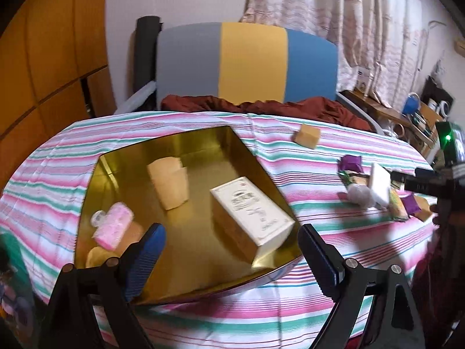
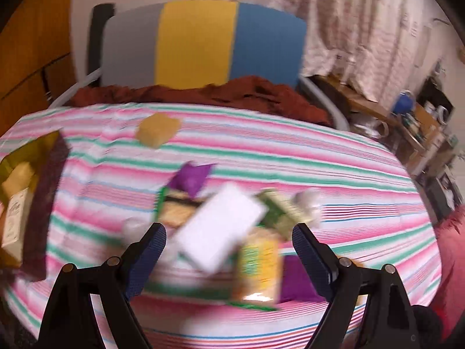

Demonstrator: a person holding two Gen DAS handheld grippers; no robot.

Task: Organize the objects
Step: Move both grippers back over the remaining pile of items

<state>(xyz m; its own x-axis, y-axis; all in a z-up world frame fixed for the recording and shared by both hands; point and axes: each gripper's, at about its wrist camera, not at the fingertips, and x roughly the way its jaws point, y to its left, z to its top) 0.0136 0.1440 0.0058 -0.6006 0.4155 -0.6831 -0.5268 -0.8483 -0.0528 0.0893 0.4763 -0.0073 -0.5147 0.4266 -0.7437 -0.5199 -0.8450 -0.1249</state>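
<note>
From my left hand-held gripper (image 1: 231, 250) I see both fingers spread wide apart with nothing between them. Straight ahead of it and just beyond the fingertips sits the gold tray (image 1: 122, 157) on the striped cloth (image 1: 319, 232) that covers the bench. Inside the tray, the cream box (image 1: 251, 218) lies nearest, just ahead of the right finger. A tan box (image 1: 170, 183) lies further in, ahead and slightly left. A pink item (image 1: 113, 228) with something clear against it sits beside the left finger, near the tray's left wall. Far ahead and to the right, outside the tray, a small tan cube (image 1: 307, 136) rests alone on the cloth.

My right hand-held gripper (image 2: 229, 241) is also spread apart and empty. This view is badly blurred. Directly ahead of it, between the two fingers, lies a loose pile: a white flat box (image 2: 221, 229) tilted on top, a yellow-green packet (image 2: 258, 264) just to its right and closer to me, a purple pouch (image 2: 191, 180) beyond it, and another purple piece (image 2: 296, 282) beside the right finger. A white fluffy thing (image 2: 309, 200) lies ahead of the right finger. I cannot tell exactly which pieces touch. The tan cube (image 2: 158, 129) sits well ahead and left of the pile, and the tray (image 2: 55, 157) is at the far left.
</note>
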